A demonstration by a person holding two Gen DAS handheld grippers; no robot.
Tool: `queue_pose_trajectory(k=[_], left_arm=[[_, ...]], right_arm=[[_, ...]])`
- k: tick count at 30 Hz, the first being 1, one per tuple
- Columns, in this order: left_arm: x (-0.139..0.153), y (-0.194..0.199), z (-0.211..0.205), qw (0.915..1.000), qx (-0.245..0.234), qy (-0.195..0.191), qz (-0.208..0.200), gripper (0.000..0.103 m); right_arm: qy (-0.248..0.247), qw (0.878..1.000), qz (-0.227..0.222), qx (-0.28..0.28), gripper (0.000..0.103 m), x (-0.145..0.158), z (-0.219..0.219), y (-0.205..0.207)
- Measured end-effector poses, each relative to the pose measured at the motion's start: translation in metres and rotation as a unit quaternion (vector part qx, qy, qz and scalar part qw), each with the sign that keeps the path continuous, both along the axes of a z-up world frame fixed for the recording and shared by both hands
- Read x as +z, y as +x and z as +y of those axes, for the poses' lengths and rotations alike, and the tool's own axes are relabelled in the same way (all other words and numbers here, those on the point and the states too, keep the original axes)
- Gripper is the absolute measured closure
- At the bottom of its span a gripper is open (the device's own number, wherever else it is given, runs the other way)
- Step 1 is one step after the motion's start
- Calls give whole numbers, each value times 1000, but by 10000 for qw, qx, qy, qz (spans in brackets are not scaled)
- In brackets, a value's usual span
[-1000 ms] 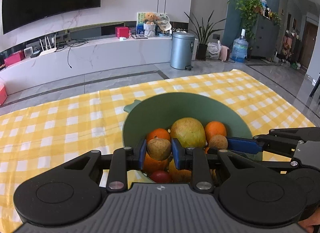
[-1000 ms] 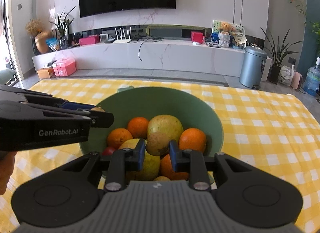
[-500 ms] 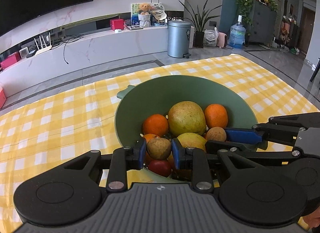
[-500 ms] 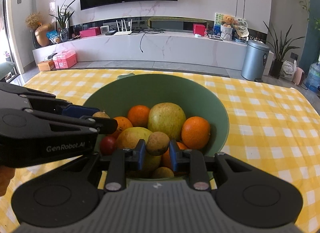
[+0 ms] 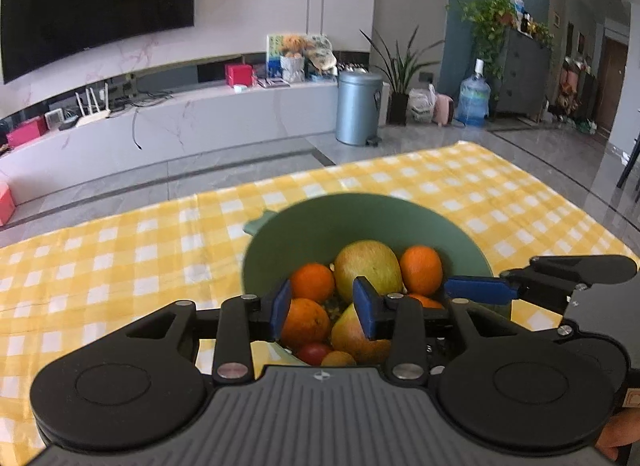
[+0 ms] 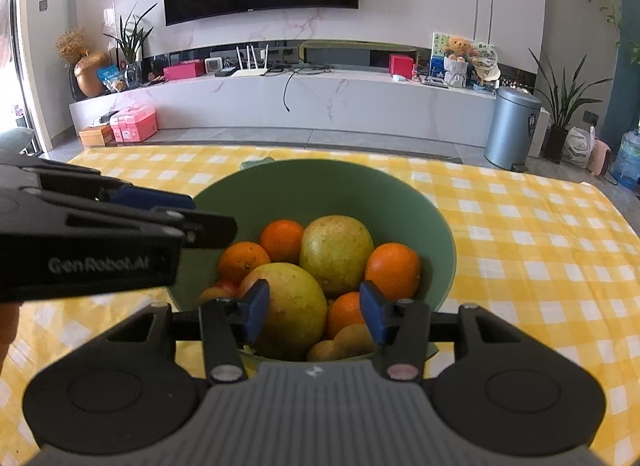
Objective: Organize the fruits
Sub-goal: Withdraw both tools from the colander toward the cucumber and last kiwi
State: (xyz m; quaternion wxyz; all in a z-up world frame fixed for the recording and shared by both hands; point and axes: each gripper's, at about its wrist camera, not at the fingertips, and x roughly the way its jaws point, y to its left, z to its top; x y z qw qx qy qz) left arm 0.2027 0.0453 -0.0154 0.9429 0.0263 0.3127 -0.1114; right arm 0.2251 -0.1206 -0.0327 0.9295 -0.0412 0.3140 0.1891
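Right wrist: green bowl [image 6: 320,189] heaped, oranges, yellow-green fruit; both claws wide, empty.

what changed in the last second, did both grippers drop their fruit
Yes. Both grippers held a small brown fruit a second ago; now the left gripper and the right gripper are open and empty above the green bowl. Two small brown fruits now lie at the bowl's near edge. The oranges, the big yellow-green fruits and the bowl stayed put on the checked cloth.
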Motion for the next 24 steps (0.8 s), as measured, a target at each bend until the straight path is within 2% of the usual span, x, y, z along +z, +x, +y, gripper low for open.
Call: queue_pose_trajectory(k=[3,12,18,24], left_arm=[[6,-3,4,9999,74,-59,-55,60],[18,-25,8,10000,-35,-52,-42,59],[14,-41,9,9993,-288,-92,209,59],[0,-46,12,9975,-371,-88,592,59]], right_arm=[[72,9999,-128,-55,47,4,-4,-5],[212,9953,-889,-317,41,10,-16,-54],[293,9945,-922,-402,41,5,-20,-85],[397,9966,-597,-402,41,-8,-23,-96]])
